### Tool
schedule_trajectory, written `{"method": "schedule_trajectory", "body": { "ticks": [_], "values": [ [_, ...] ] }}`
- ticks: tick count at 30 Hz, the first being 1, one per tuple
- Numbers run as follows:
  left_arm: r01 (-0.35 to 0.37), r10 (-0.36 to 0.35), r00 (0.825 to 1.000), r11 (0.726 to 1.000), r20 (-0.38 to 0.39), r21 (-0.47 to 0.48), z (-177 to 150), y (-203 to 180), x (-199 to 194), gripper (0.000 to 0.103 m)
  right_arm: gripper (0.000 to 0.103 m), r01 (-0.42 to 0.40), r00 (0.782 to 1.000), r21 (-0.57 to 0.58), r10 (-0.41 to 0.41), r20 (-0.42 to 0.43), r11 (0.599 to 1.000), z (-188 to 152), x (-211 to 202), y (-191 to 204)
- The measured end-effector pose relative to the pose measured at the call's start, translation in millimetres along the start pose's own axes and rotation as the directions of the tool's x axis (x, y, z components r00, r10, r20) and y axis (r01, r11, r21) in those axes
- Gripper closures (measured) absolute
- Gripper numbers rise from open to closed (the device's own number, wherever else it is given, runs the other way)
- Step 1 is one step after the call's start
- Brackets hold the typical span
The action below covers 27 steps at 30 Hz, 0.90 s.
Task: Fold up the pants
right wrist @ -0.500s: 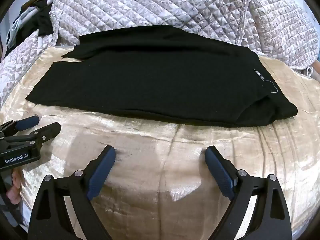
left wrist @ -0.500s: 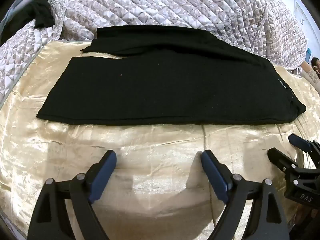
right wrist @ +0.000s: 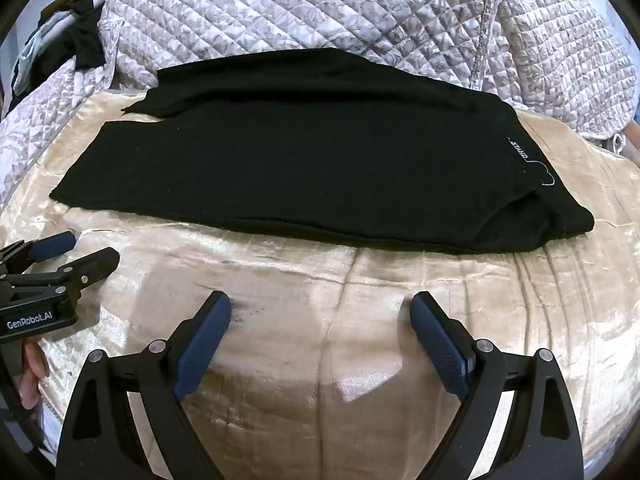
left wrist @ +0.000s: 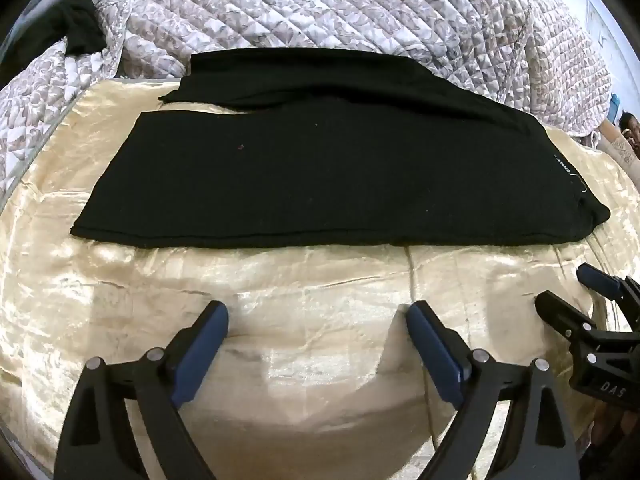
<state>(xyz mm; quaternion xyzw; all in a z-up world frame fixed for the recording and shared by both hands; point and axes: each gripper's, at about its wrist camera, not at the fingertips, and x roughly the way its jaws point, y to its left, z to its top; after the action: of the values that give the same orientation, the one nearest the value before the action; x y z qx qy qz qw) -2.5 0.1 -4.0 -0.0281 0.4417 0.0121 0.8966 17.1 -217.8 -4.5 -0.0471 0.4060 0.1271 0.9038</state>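
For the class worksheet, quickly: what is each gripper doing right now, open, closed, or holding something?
Left gripper: open, holding nothing, short of the black pants.
Right gripper: open, holding nothing, also short of the pants.

Quilted floral bedspread (left wrist: 320,8), golden satin sheet (left wrist: 280,300)

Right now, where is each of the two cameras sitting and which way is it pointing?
Left wrist: sits on the left gripper, looking forward over the gold satin cover at the black pants; its own open blue-padded fingers show, and the right gripper's fingers at the right edge.
Right wrist: sits on the right gripper, facing the same way from further right; its open fingers show, and the left gripper at the left edge.
Shared: the pants, the cover, the quilted bedspread behind.
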Motion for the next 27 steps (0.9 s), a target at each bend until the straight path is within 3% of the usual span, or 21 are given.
{"method": "schedule_trajectory", "body": {
  "ticks": [27],
  "values": [
    [-0.006,0.006,1.0,1.0,0.001,0.003,1.7,1.5,-1.6,0.007,0.011,0.012,1.0,0.002,-0.012,-0.004,1.0,1.6,1.3,1.7]
  ]
}}
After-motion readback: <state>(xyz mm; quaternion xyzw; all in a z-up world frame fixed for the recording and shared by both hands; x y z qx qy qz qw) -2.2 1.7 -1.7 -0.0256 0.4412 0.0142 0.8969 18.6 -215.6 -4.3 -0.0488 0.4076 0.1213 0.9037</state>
